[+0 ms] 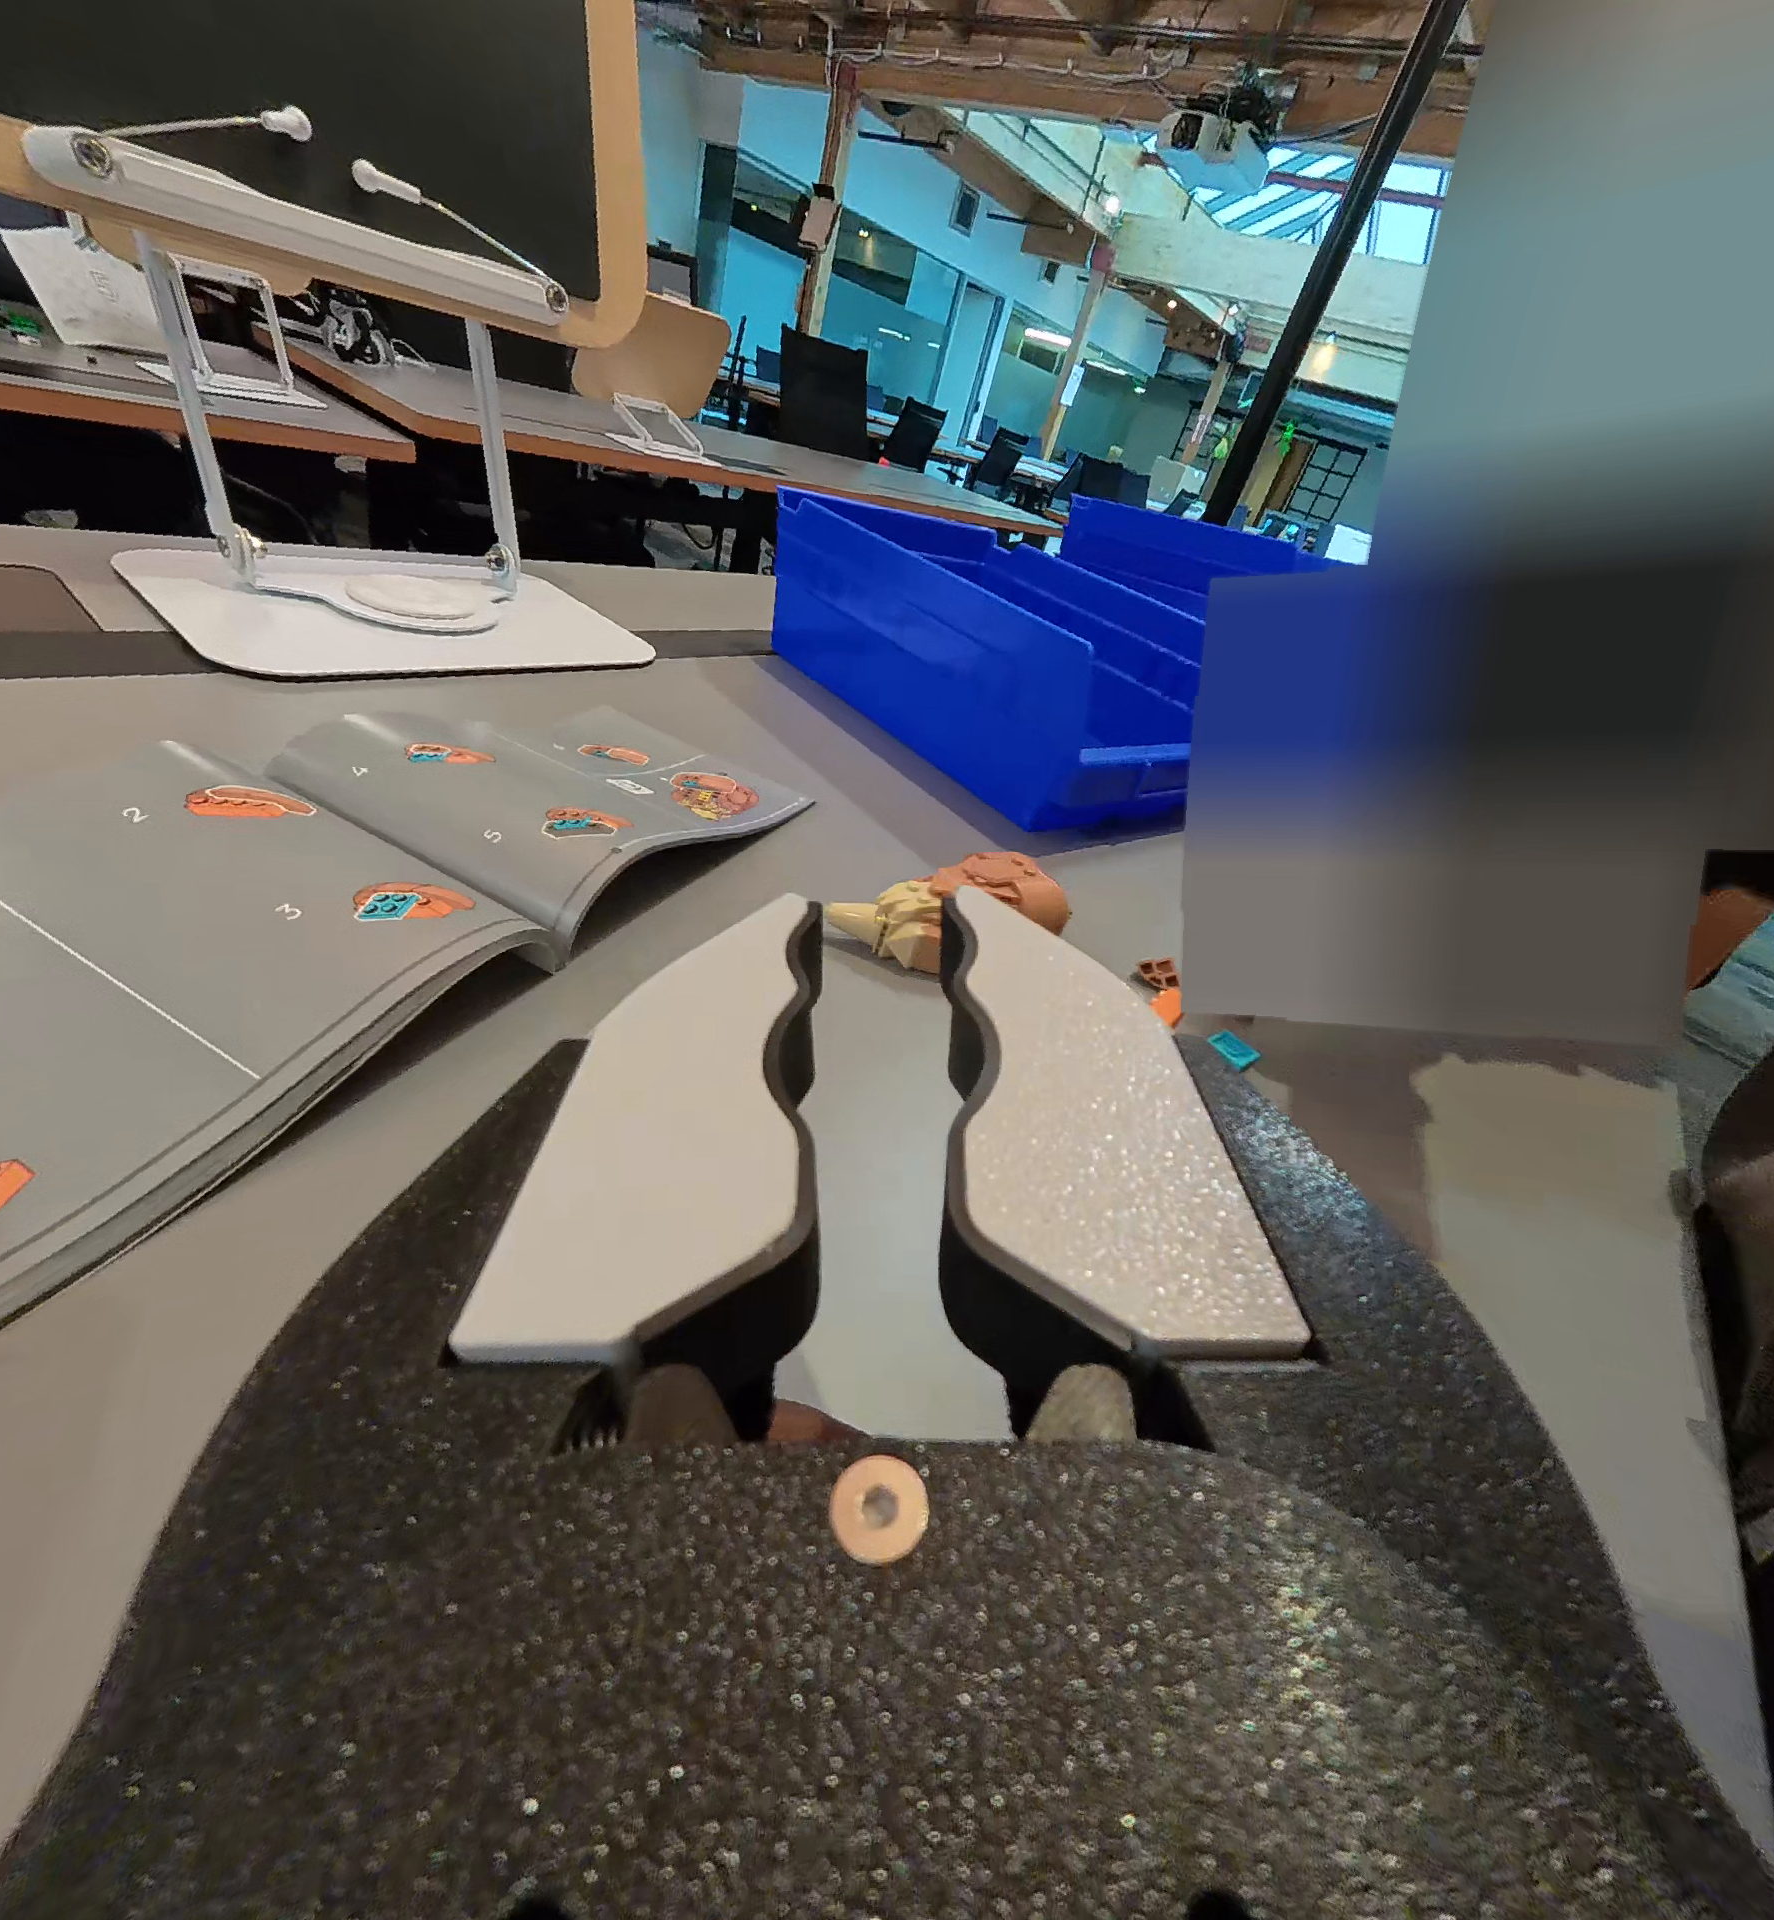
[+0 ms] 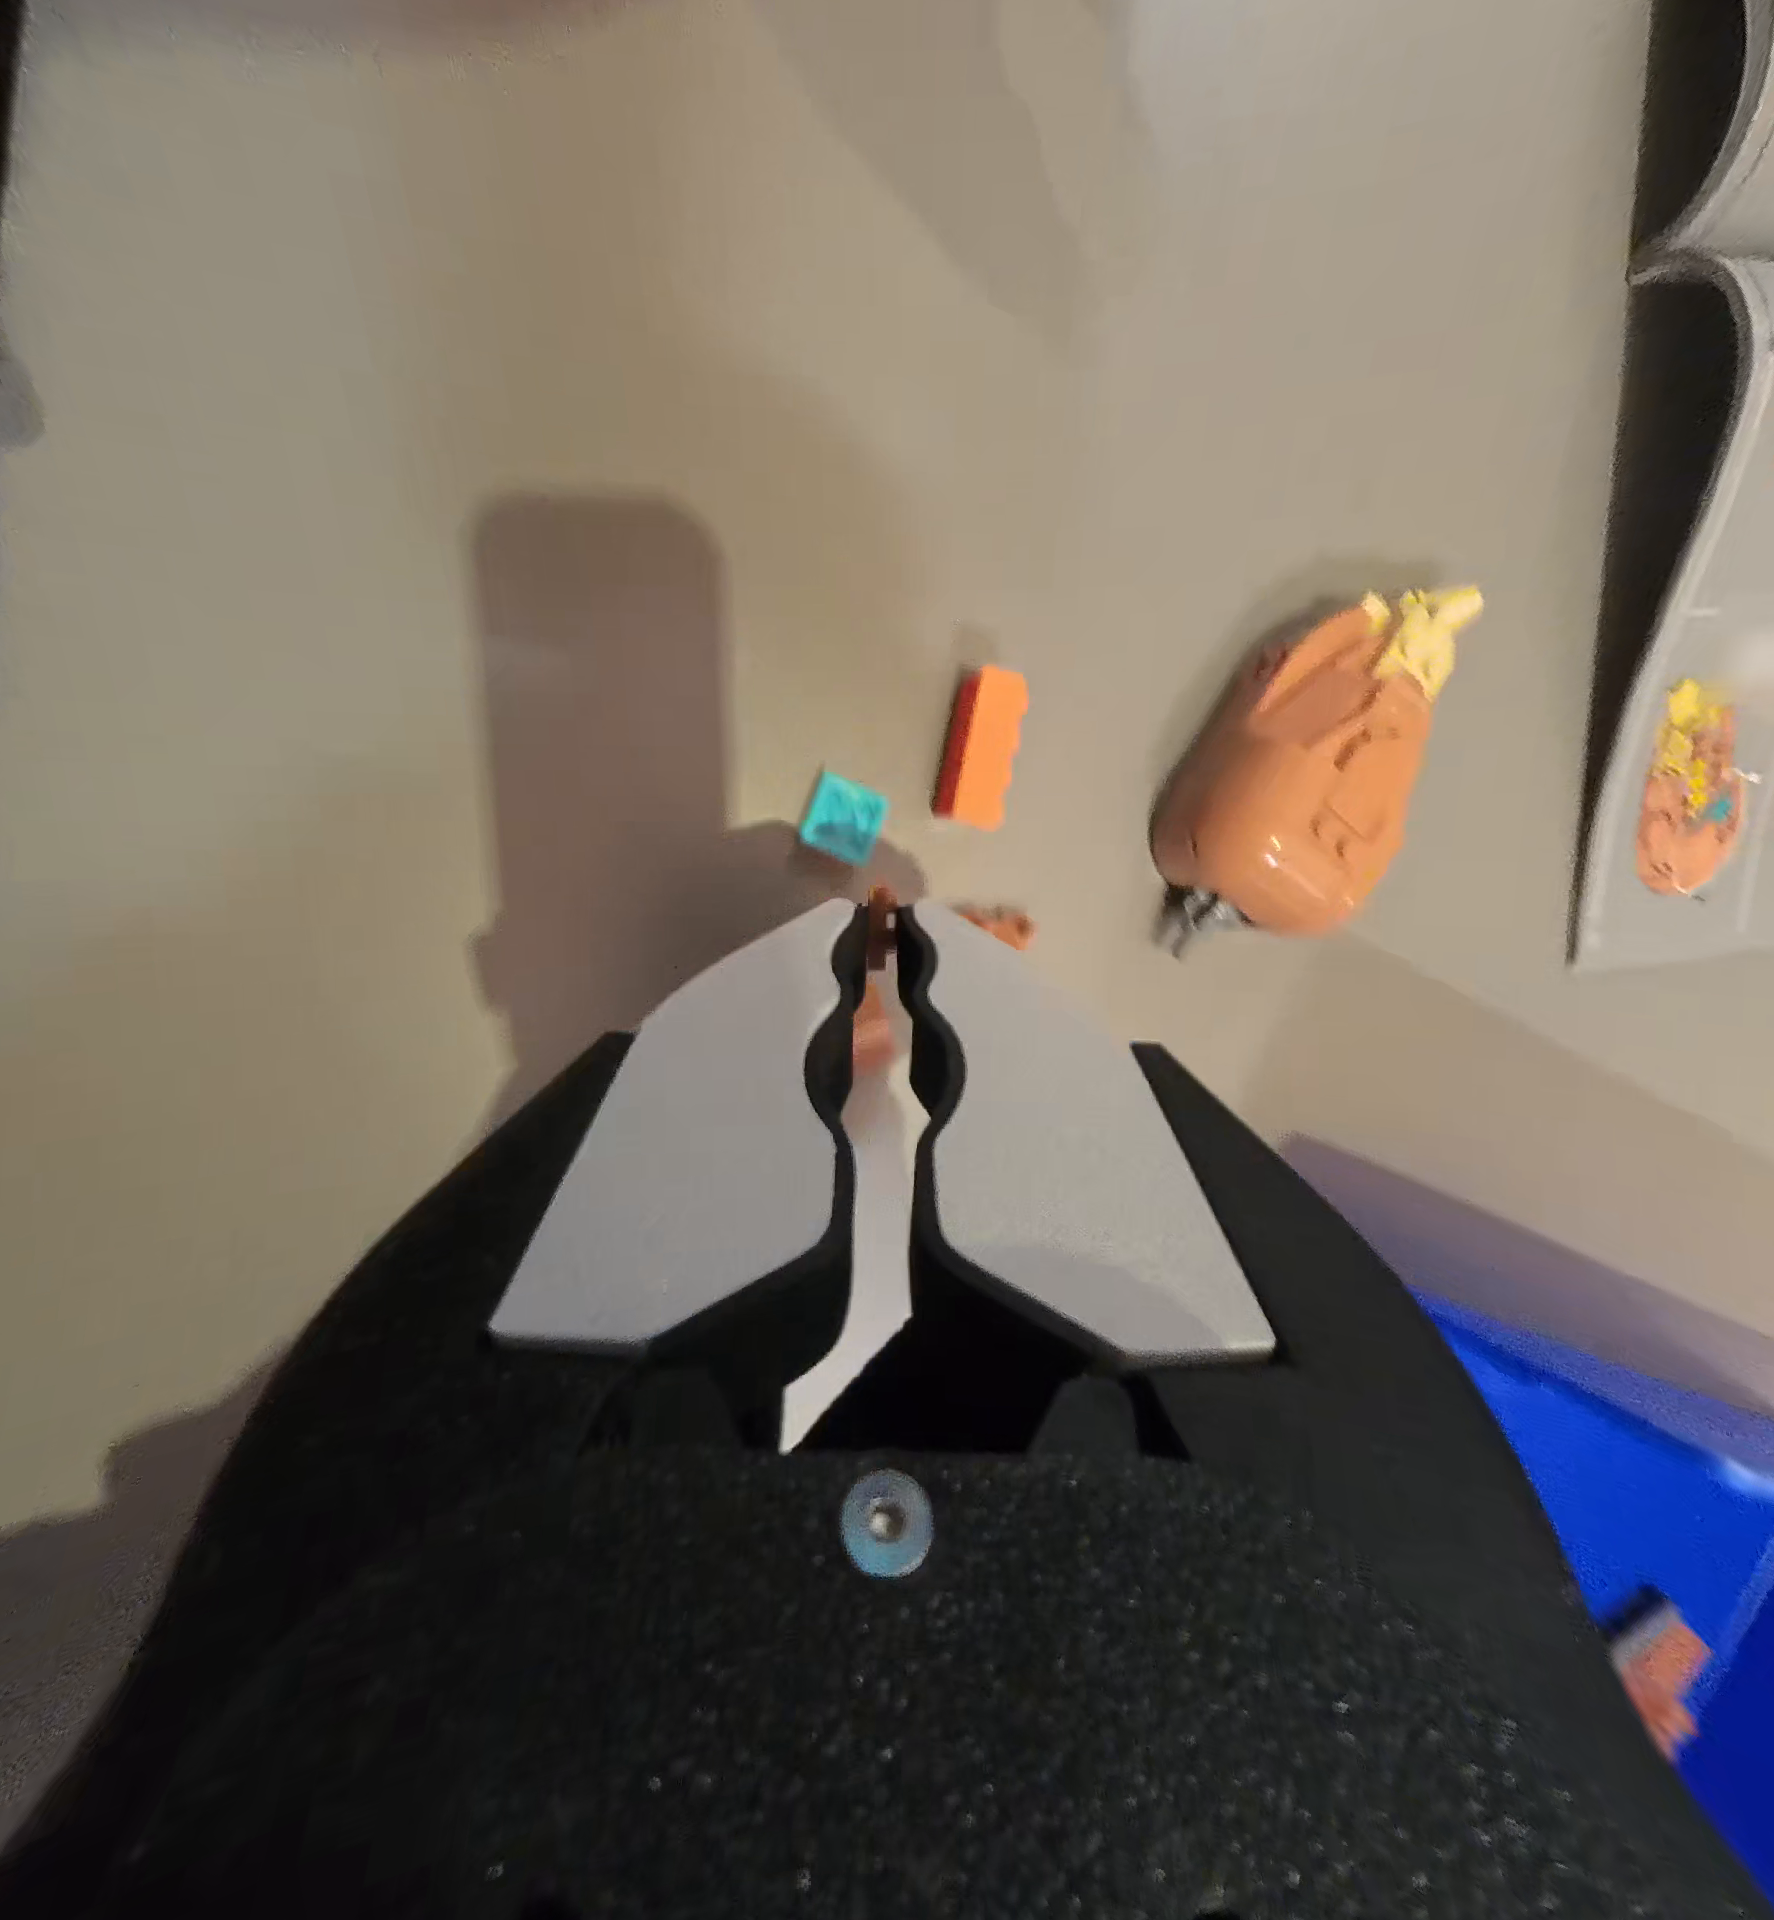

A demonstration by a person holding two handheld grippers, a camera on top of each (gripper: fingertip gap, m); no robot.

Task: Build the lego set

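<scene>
A partly built tan-orange lego model with pale yellow parts (image 2: 1298,769) lies on the grey table; it also shows in the left wrist view (image 1: 976,894), just beyond my left gripper (image 1: 881,914), which is open and empty. My right gripper (image 2: 885,920) points down at the table and is shut on a small brown-orange piece (image 2: 881,914). An orange brick (image 2: 982,764), a teal tile (image 2: 847,816) and another small orange piece (image 2: 992,923) lie close around its tips.
An open instruction booklet (image 1: 270,914) lies left of my left gripper and shows at the right edge of the right wrist view (image 2: 1735,665). Blue bins (image 1: 976,665) stand behind the model. A white stand (image 1: 384,613) is at the back left. Small loose pieces (image 1: 1158,977) lie right of the model. My hands' fingertips stand some 20 cm from each other.
</scene>
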